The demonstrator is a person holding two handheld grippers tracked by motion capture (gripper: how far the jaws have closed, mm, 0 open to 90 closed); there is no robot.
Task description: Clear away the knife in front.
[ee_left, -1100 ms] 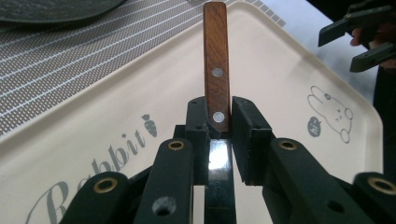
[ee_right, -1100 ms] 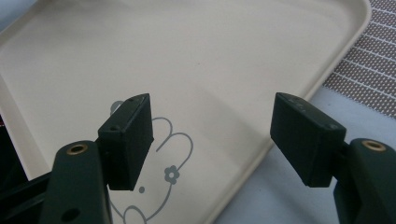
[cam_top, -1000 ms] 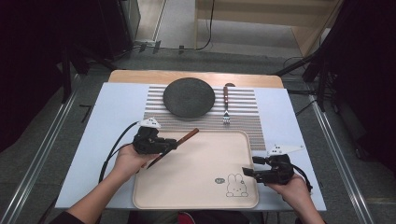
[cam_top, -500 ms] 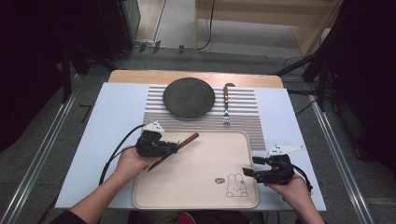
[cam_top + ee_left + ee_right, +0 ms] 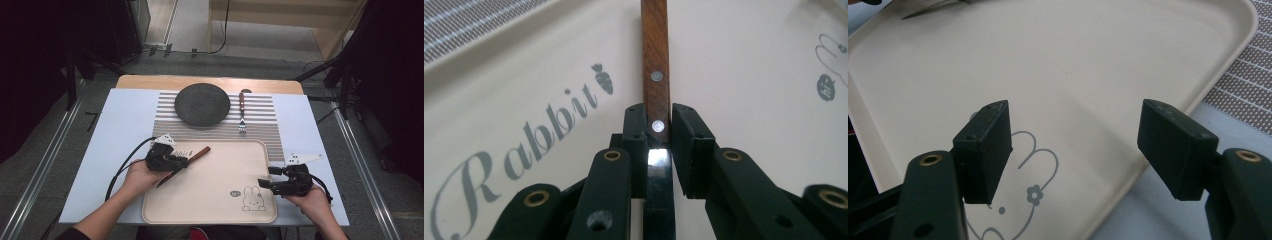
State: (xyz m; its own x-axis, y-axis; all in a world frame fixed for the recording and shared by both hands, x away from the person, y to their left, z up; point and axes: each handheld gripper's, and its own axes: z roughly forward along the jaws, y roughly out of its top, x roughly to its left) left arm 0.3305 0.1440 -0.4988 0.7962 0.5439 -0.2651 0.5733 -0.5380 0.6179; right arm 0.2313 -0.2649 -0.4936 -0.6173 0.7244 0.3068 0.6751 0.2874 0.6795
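My left tongs (image 5: 181,163) are clamped on the knife (image 5: 656,80) at its wood handle, over the tray (image 5: 215,200) at approx 10 o'clock, handle toward 2. My right tongs (image 5: 263,182) are apart, nothing in them, at the tray's 4 o'clock edge.

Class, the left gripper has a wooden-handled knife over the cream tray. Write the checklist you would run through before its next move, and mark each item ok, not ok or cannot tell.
1. Left gripper closed on the knife handle, by the lower rivet: ok.
2. Knife centred between the jaws, handle running straight ahead: ok.
3. Blade tip free of the tray: cannot tell, since the hand hides it.
4. Right gripper open, holding nothing, at the tray's right edge, well apart from the knife: ok.
5. Striped mat left of the plate free for the knife: ok.
6. Fork lying right of the plate: ok.
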